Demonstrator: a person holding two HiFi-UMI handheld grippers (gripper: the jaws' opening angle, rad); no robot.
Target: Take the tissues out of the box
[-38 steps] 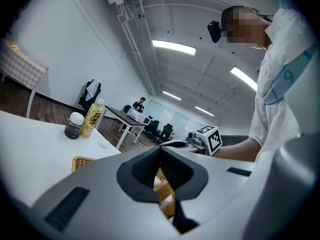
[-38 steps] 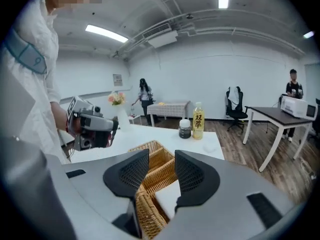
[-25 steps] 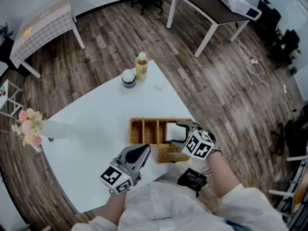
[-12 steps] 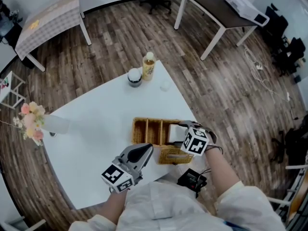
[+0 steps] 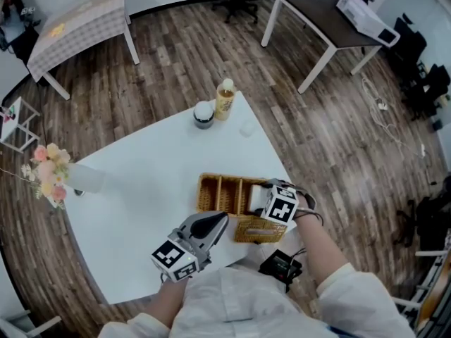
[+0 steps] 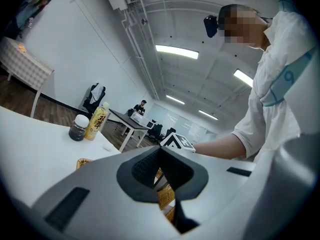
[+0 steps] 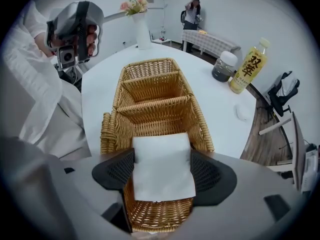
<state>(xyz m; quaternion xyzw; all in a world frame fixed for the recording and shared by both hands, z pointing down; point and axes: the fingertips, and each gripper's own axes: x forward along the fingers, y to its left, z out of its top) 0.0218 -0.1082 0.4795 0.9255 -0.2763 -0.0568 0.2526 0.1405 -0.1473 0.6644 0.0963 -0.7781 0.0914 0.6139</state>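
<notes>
A wicker basket [image 5: 218, 192] with several compartments lies on the white table [image 5: 141, 182]. A white stack of tissues [image 7: 162, 166] fills its near-right compartment. My right gripper [image 7: 162, 173] hangs just over that compartment, jaws spread wide, one pad on each side of the tissues [image 5: 255, 197], which fill the gap between them. I see no squeeze on the stack. My left gripper [image 5: 223, 220] hovers at the basket's near-left side, above the table, its fingertips together and nothing between them. In the left gripper view a bit of the basket [image 6: 166, 196] shows under the gripper [image 6: 160, 151].
A yellow tea bottle [image 5: 225, 98], a dark jar with a white lid [image 5: 204, 114] and a small white object [image 5: 247, 128] stand at the table's far corner. A vase of flowers [image 5: 51, 182] is at the left edge. A black device [image 5: 280, 265] sits below the near edge.
My right gripper has settled a little closer over the tissue compartment, with its jaws wider apart. The left gripper has kept its place beside the basket.
</notes>
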